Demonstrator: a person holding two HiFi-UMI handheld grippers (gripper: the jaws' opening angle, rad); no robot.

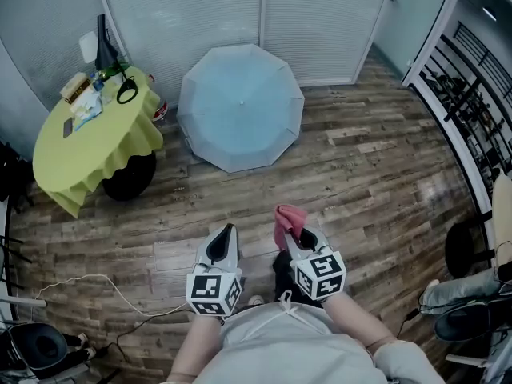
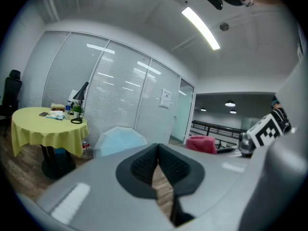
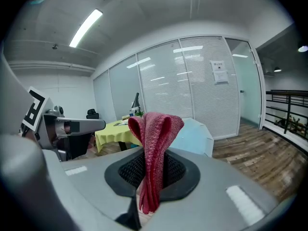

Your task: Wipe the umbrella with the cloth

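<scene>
A pale blue open umbrella (image 1: 240, 106) rests on the wooden floor by the blinds, well ahead of both grippers; it also shows as the blue umbrella (image 2: 119, 139) in the left gripper view and the umbrella (image 3: 195, 134) behind the cloth in the right gripper view. My right gripper (image 1: 293, 232) is shut on a folded red cloth (image 1: 287, 221), which stands up between the jaws as the cloth (image 3: 153, 153). My left gripper (image 1: 224, 242) is shut with nothing in it, its jaws (image 2: 157, 166) meeting at the tips. Both grippers hang close to the person's body.
A round table with a yellow-green tablecloth (image 1: 88, 138) stands left of the umbrella, carrying a desk lamp (image 1: 104, 46) and small items. A black railing (image 1: 468, 94) runs along the right. A white cable (image 1: 96, 282) and chair bases (image 1: 36, 346) lie at lower left.
</scene>
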